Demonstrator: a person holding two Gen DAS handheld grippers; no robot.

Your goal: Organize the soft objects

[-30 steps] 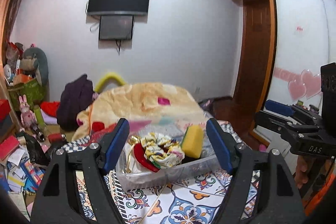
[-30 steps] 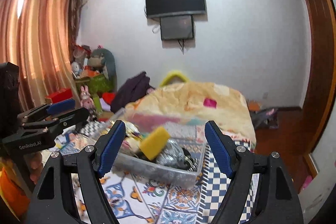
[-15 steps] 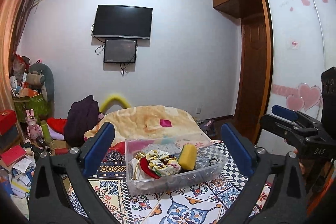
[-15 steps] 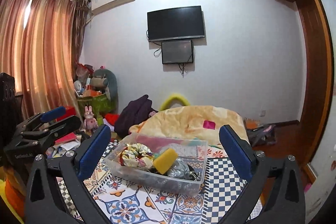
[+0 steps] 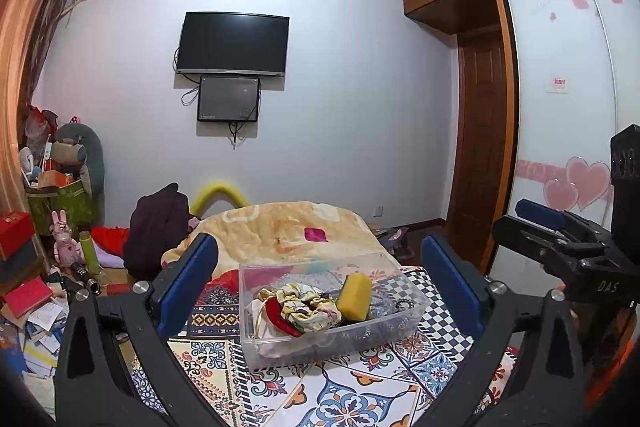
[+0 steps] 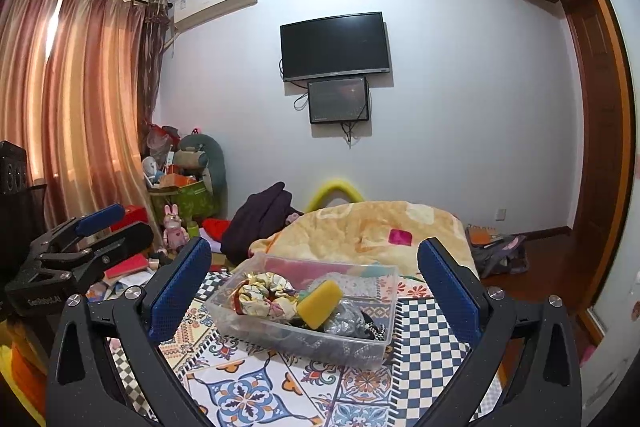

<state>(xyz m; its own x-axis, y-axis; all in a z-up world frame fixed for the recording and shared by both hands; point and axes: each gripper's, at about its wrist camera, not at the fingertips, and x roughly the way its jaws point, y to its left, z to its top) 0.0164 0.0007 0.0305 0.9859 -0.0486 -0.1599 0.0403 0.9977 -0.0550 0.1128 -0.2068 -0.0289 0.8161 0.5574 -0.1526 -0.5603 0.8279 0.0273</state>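
Observation:
A clear plastic bin (image 5: 412, 311) (image 6: 372, 347) sits on a patterned cloth. Inside lie a yellow sponge (image 5: 354, 297) (image 6: 319, 303), a floral scrunchie (image 5: 306, 303) (image 6: 260, 293), a red item (image 5: 280, 319) and dark items (image 6: 368, 327). My left gripper (image 5: 318, 285) is open and empty, held back from the bin. My right gripper (image 6: 314, 283) is open and empty, also back from the bin. Each gripper shows in the other's view, the right one (image 5: 560, 247) and the left one (image 6: 80, 247).
A patterned cloth (image 5: 340, 395) (image 6: 248, 395) covers the surface. A yellow blanket (image 5: 280, 231) lies behind the bin. A dark bag (image 5: 156, 231), toys (image 5: 62, 239) and scattered books (image 5: 28, 307) are at the left. A wardrobe (image 5: 560, 147) stands at the right.
Both grippers have pulled back and up from the bin and opened wider. The bin now looks smaller and lower in both views.

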